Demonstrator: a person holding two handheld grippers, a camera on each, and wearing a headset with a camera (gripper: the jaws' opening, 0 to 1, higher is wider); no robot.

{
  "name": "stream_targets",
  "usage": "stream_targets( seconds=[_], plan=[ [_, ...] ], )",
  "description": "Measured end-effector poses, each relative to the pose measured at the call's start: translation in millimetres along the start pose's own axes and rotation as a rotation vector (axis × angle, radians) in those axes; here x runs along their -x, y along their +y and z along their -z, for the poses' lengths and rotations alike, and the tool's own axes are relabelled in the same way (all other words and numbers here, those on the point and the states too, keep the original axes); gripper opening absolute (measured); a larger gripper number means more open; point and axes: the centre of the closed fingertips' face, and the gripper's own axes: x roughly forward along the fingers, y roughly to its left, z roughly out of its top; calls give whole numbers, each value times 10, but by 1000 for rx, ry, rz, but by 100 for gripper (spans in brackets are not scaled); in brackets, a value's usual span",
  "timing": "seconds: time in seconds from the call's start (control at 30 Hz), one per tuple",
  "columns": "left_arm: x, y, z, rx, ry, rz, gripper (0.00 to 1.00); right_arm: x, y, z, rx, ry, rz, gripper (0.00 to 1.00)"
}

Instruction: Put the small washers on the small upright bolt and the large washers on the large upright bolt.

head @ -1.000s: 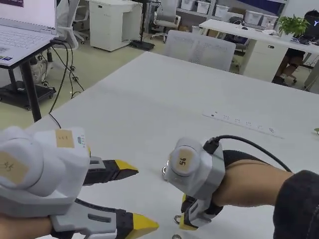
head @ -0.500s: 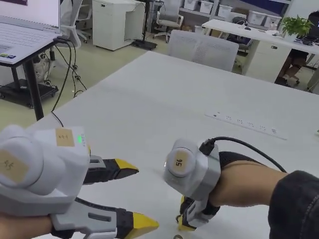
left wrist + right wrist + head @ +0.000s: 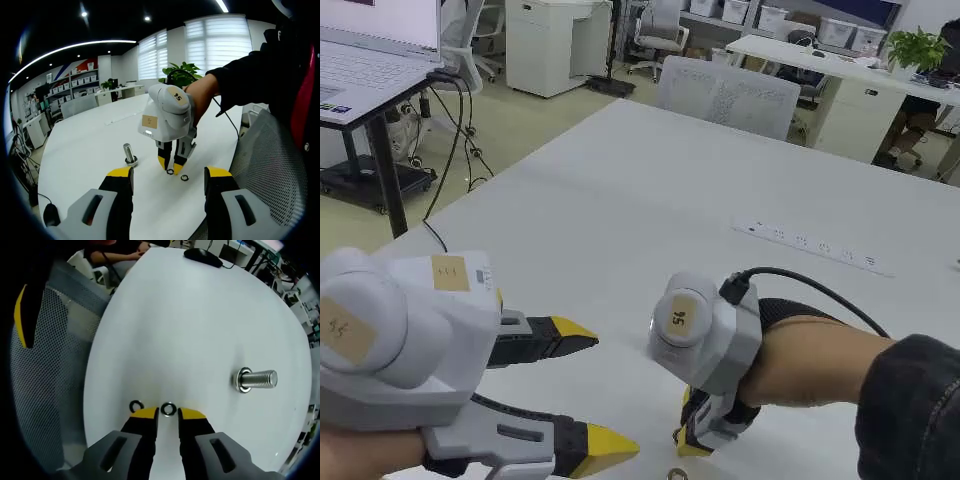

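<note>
We hold the right gripper (image 3: 168, 416) pointing down at the white table (image 3: 200, 315), its yellow-tipped jaws a little apart and clamped on nothing. A small washer (image 3: 168, 409), a thin shiny metal ring with a dark hole, lies flat on the table just in front of the gap between the tips. A second washer (image 3: 136, 406) of about the same size lies flat just beside the outer edge of one tip. Farther along the table stands the bolt (image 3: 257, 379), an upright silvery shaft with a metal ring around its foot, apart from both loose washers. Our left gripper (image 3: 168, 175) has its jaws wide apart and empty, aimed toward the right gripper and the two washers under it. In the left gripper view the bolt stands near the right gripper's tips, off to one side.
</note>
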Motion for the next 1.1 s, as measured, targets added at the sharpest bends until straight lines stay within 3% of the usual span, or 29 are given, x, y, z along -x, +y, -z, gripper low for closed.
stream_targets(
  seconds=[0.8, 1.1],
  plan=[
    [-36, 2, 34, 5, 5, 9, 56, -3, 17, -10, -13, 13, 7, 13],
    [-18, -1, 19, 1, 5, 5, 56, 1, 11, -2, -35, -20, 4, 14]
  ],
)
